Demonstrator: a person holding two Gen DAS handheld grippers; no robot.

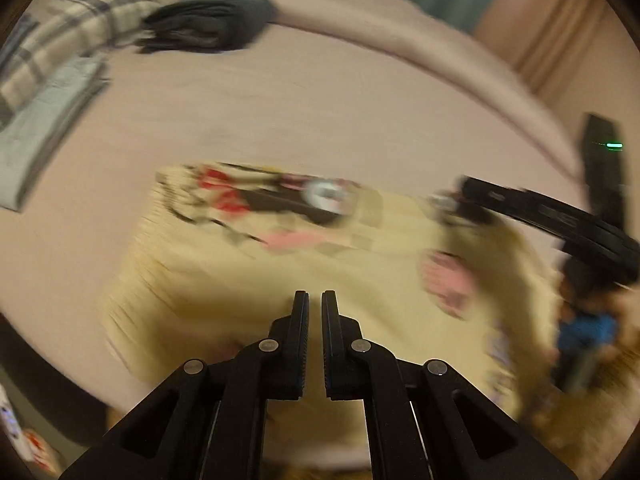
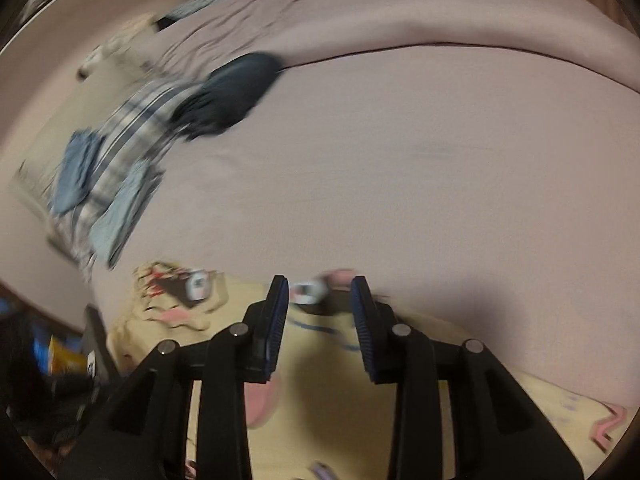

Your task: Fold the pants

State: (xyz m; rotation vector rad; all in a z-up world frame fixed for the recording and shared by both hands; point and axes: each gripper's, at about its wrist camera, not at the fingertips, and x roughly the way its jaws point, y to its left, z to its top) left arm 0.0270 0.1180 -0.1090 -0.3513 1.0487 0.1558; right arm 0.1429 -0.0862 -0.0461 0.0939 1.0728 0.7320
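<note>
A bed [image 1: 320, 112] covered in a pinkish sheet fills most of both views and serves as the landmark here. Along its far side a thick fold of the same pink bedding [image 2: 440, 12] runs across.

The pants [image 1: 280, 272], pale yellow with red, pink and black cartoon prints, lie spread on the near part of the bed, directly under both claws; the pictures are blurred, so their creases cannot be made out.

Toward the bed's far left sits a group of other clothes: a plaid garment [image 1: 76, 36], a light blue-grey folded piece [image 1: 40, 132] just beside it, and a dark grey folded garment [image 1: 212, 20] touching the plaid one.

The left claw [image 1: 315, 300] hangs over the pants with its jaws almost together, only a narrow slit between them and no cloth visible in it. The right claw [image 2: 320, 284] stands over the pants' far edge with jaws wide apart, gripping nothing; in the left wrist view it appears at the right edge [image 1: 444, 202].
</note>
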